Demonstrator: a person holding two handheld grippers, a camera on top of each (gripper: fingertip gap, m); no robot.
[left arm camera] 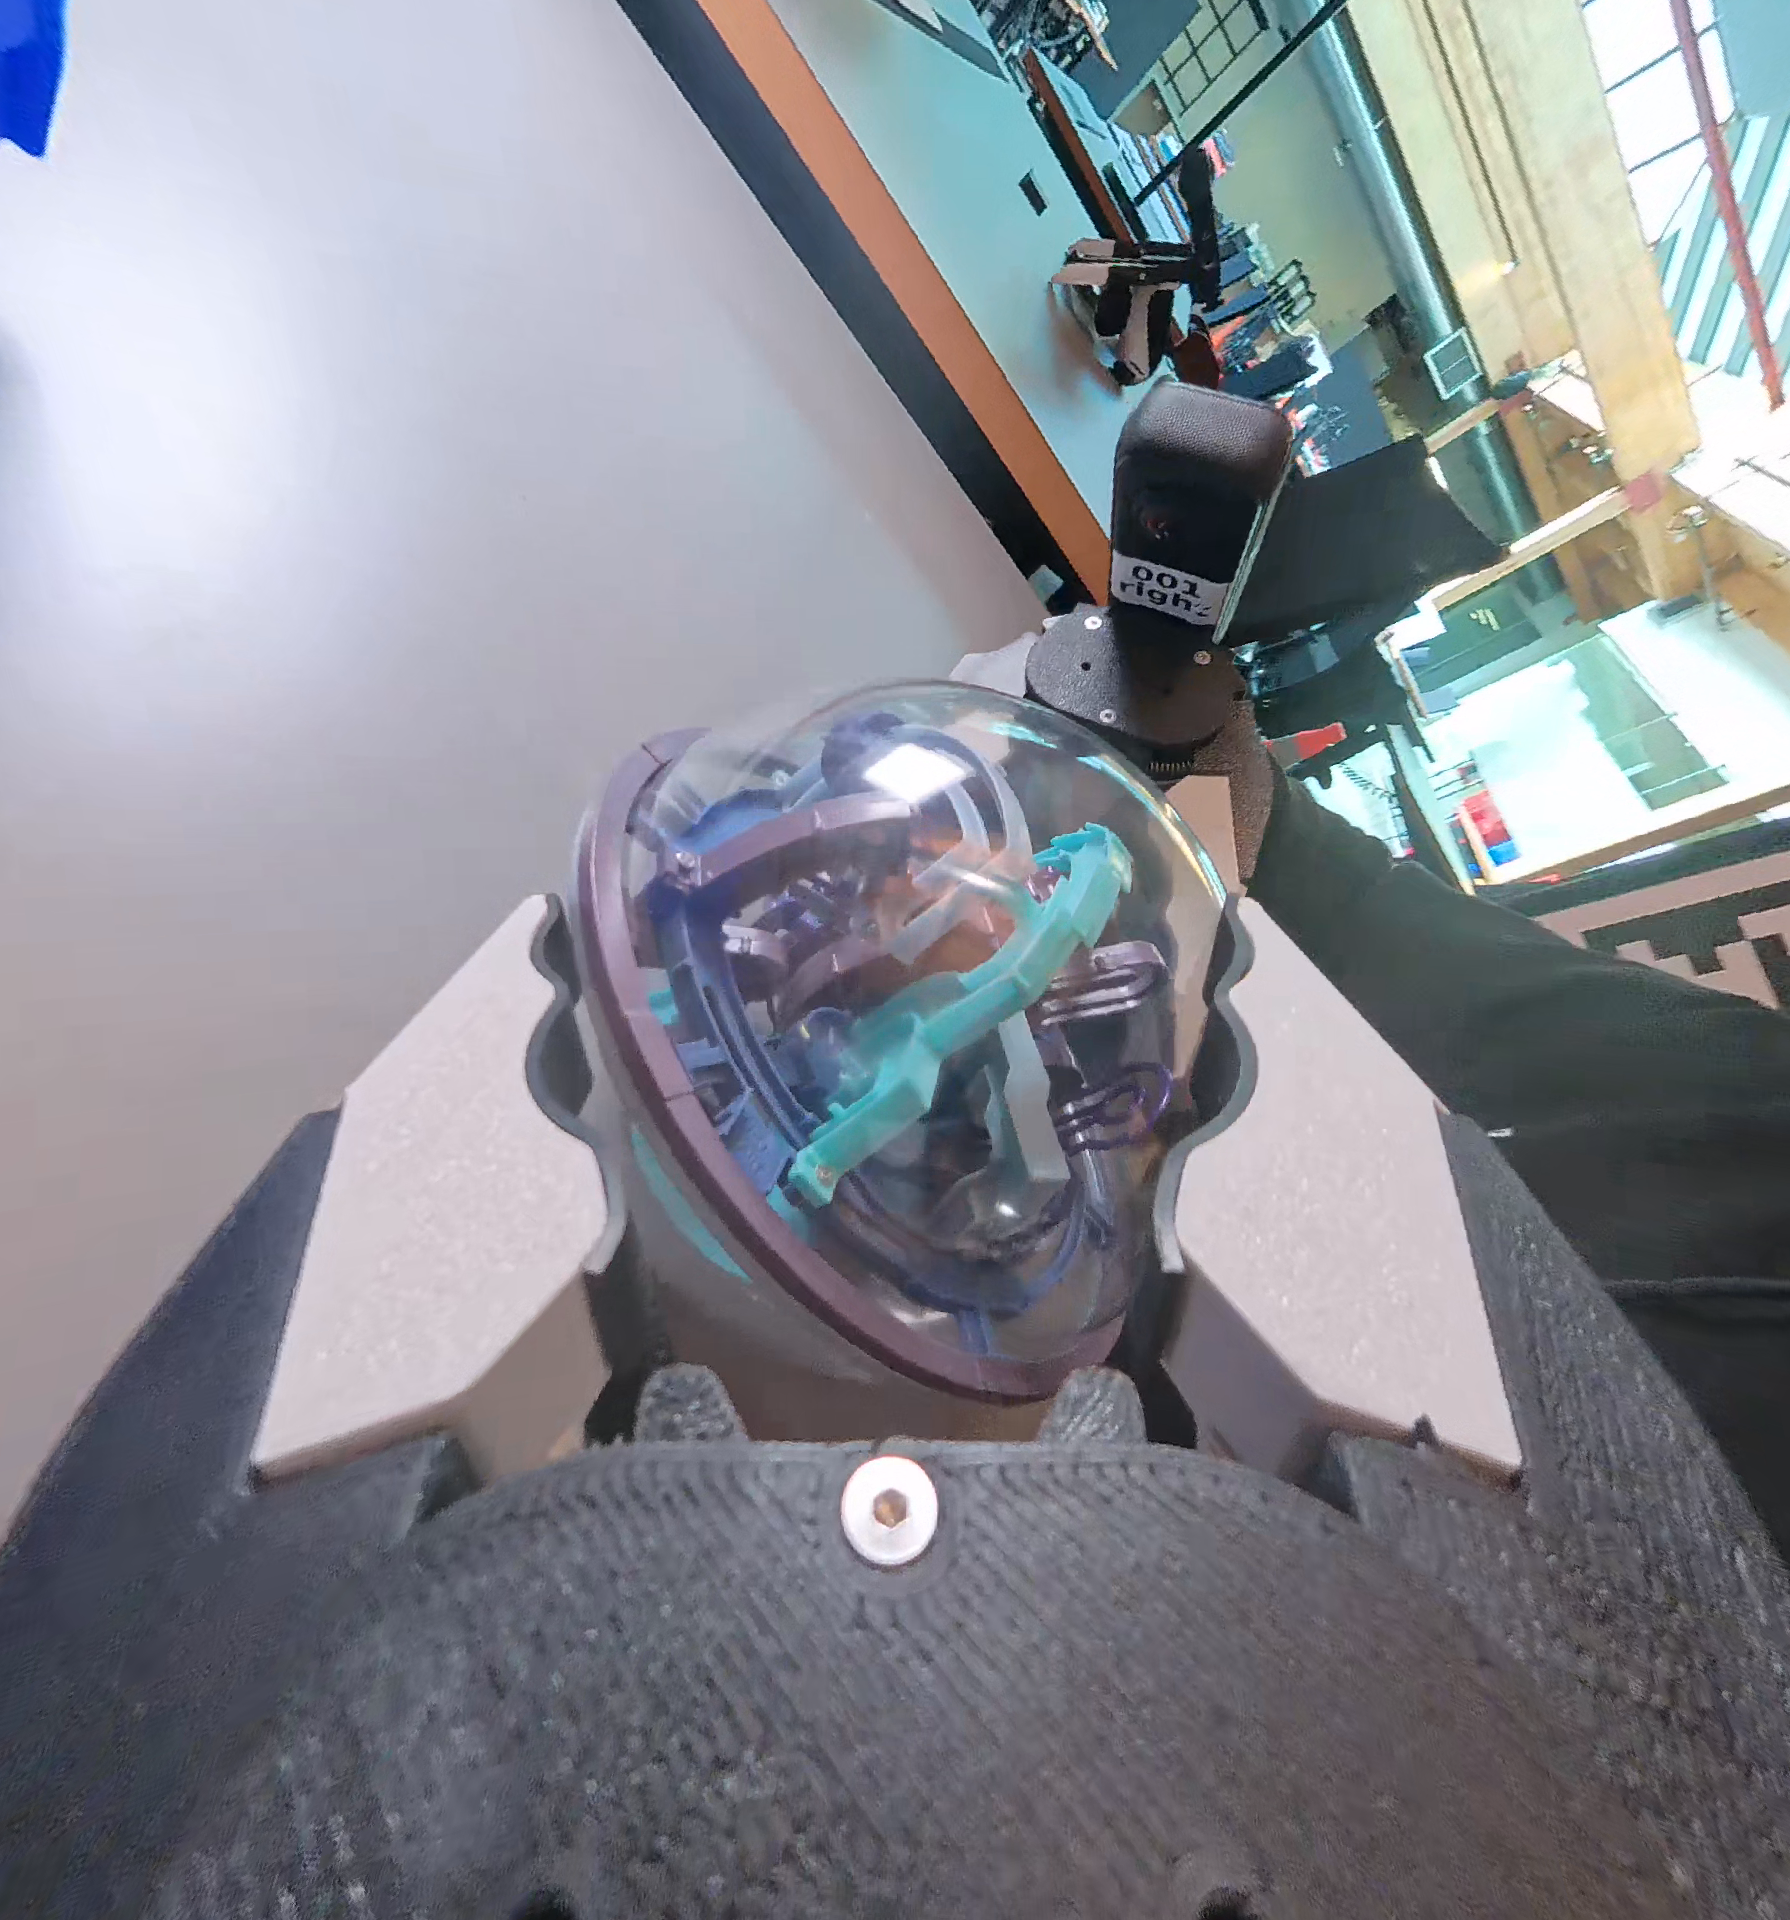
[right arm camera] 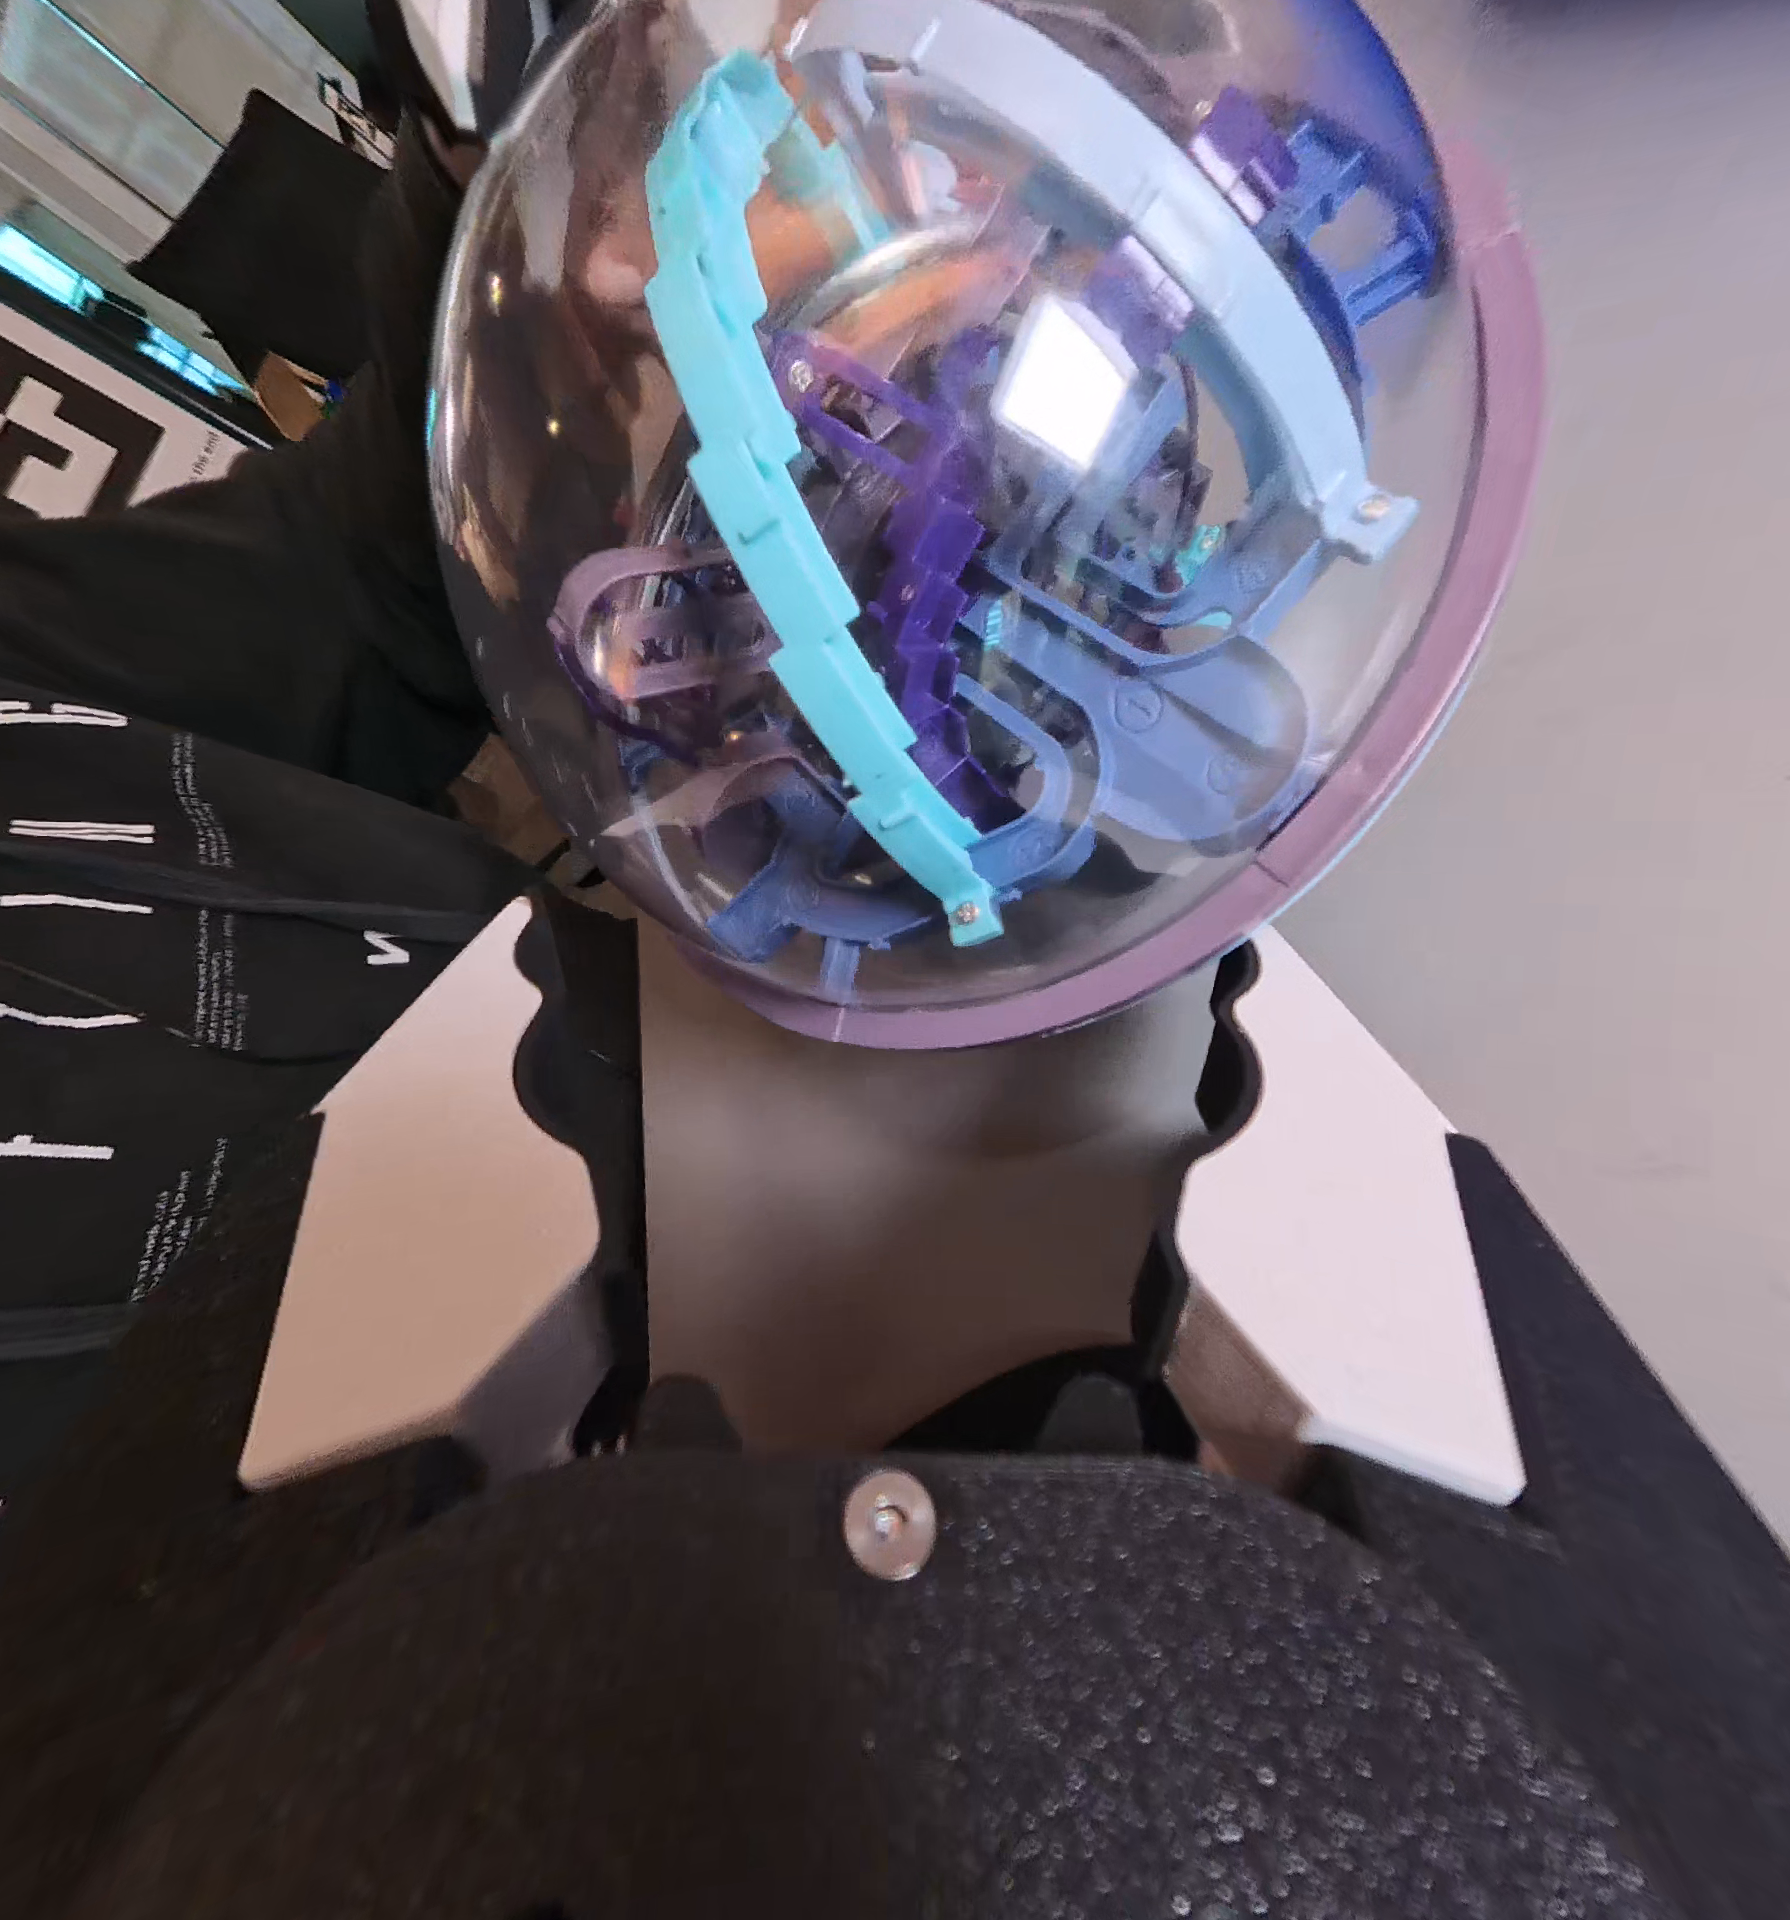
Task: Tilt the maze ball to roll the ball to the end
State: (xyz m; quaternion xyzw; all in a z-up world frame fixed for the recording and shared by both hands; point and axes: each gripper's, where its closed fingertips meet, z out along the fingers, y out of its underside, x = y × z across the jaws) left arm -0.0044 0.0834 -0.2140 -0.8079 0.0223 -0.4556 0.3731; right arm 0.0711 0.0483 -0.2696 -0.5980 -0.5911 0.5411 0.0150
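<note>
The left gripper (left arm camera: 886,1039) fills the near view with its black textured body, and its two wavy dark pads (left arm camera: 558,1039) stand spread wide, pressing the sides of the maze ball (left arm camera: 901,1029). The sphere sits deep between them, the purple equator ring (left arm camera: 610,997) against the left-hand pad and the clear dome against the other. The right gripper (right arm camera: 886,997) meets the same sphere from the opposite side; its pads (right arm camera: 1229,1049) reach only the lower edge by the ring (right arm camera: 1493,582), and whether they actually press there I cannot tell.

So the ball hangs in the air between the two tools, off the white table (left arm camera: 247,520), tipped so the ring runs on a slant. Inside, the teal track (right arm camera: 766,582), the purple steps (right arm camera: 932,582) and the blue channel (right arm camera: 1182,717) are plain; the little rolling ball I cannot pick out for certain.

It looks light, hollow and rigid: hard smooth plastic that will not give under the pads and will likely slip if squeezed on the bare dome. The ring seems the surest place to bear on, since its edge gives the wavy pads something to catch. I would expect slow, small tilts to serve best, as a jolt could throw the ball off its track. Behind are the person's dark sleeve (left arm camera: 1493,987) and a cluttered workshop.
</note>
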